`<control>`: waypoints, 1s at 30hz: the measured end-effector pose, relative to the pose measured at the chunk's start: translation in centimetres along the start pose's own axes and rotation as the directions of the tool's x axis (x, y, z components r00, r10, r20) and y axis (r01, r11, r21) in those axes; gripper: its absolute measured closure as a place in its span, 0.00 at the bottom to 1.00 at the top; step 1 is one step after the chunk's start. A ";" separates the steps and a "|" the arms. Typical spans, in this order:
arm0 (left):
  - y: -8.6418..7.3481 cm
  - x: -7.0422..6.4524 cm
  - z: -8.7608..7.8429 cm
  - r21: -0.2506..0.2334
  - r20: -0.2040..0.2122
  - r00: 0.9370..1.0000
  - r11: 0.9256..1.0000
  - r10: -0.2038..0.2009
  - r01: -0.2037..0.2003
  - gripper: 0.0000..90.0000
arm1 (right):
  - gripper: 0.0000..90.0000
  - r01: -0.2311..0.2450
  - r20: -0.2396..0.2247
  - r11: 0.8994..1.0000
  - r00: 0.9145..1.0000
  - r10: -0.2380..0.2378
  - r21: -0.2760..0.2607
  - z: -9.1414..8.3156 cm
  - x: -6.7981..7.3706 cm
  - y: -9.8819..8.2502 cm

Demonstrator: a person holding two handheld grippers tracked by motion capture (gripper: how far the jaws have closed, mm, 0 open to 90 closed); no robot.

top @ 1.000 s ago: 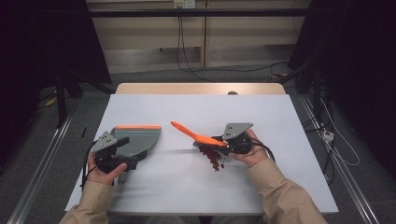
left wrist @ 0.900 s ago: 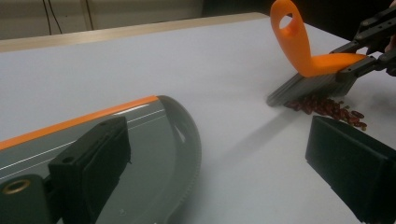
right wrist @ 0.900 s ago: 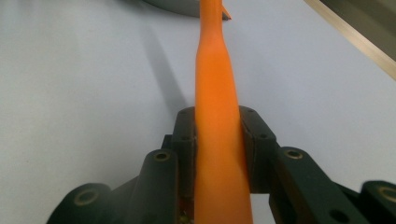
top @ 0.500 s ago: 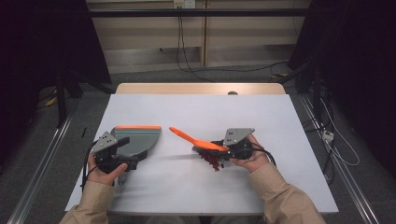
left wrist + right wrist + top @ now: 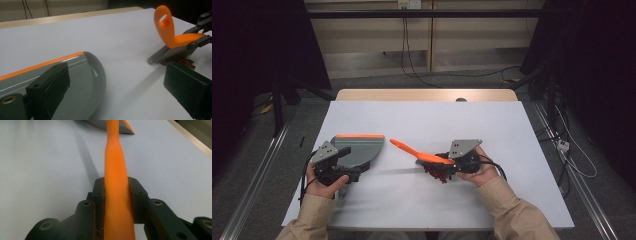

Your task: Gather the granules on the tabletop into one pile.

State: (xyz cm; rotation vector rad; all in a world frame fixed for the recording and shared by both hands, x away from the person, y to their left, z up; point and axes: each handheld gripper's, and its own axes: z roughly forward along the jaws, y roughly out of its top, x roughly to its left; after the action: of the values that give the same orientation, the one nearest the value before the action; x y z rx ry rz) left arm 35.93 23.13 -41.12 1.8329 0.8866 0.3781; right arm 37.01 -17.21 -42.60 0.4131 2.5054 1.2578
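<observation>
The right tool (image 5: 447, 165) is squeezing the orange handle of a little brush (image 5: 414, 151), with one jaw pressing on each side of it, as the right gripper view shows close up (image 5: 116, 202). The brush is leaning, with its handle end up in the air toward the middle of the white surface (image 5: 422, 120) and its grey bristles (image 5: 170, 52) touching down on the surface. A small pile of dark red bits (image 5: 437, 172) is lying right by the bristles, under the right tool. The left tool (image 5: 334, 167) is sitting at the near end of a grey dustpan (image 5: 359, 150) with an orange front edge. In the left gripper view one jaw is lying over the dustpan (image 5: 82, 82) and the other jaw is standing far off to the side over the bare surface, so the left tool is looking wide open, but I cannot tell if it is gripping any part of the dustpan. The dustpan is lying flat on the surface, well apart from the brush and the red bits.
</observation>
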 end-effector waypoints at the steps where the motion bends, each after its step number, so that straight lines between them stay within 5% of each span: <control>1: 0.0 0.0 0.0 0.000 0.000 1.000 1.000 0.001 -0.001 0.07 | 0.79 0.000 0.002 1.000 1.000 0.000 0.001 0.0 0.0 0.0; 12: 0.0 0.0 0.1 0.005 0.002 1.000 1.000 -0.003 0.003 0.07 | 0.79 -0.128 0.057 0.990 0.990 0.132 -0.066 -0.4 -0.9 0.6; 17: 0.0 0.0 0.2 0.008 0.002 1.000 1.000 0.000 0.000 0.07 | 0.79 -0.240 0.117 0.966 0.961 0.250 -0.096 -0.5 -0.8 1.8; 22: -0.1 0.0 0.2 0.001 0.004 1.000 1.000 -0.006 0.006 0.07 | 0.79 -0.373 0.139 0.913 0.908 0.395 -0.164 0.1 -0.7 2.8; 27: -0.1 0.0 0.1 0.004 0.004 1.000 1.000 -0.006 0.006 0.07 | 0.79 -0.391 0.141 0.905 0.899 0.414 -0.166 1.3 -0.3 3.5; 29: -0.1 0.0 0.1 0.002 0.005 1.000 1.000 -0.008 0.008 0.07 | 0.79 -0.411 0.139 0.895 0.889 0.436 -0.175 1.8 -0.3 3.7; 30: -0.1 0.0 0.1 0.000 0.006 1.000 1.000 -0.009 0.009 0.07 | 0.79 -0.409 0.129 0.894 0.892 0.434 -0.180 2.1 -0.3 3.8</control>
State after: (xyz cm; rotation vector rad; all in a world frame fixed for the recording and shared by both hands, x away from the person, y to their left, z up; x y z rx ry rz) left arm 35.96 23.07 -41.23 1.8280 0.8905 0.3664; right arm 38.53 -13.67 -40.65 1.0265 2.2307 1.4809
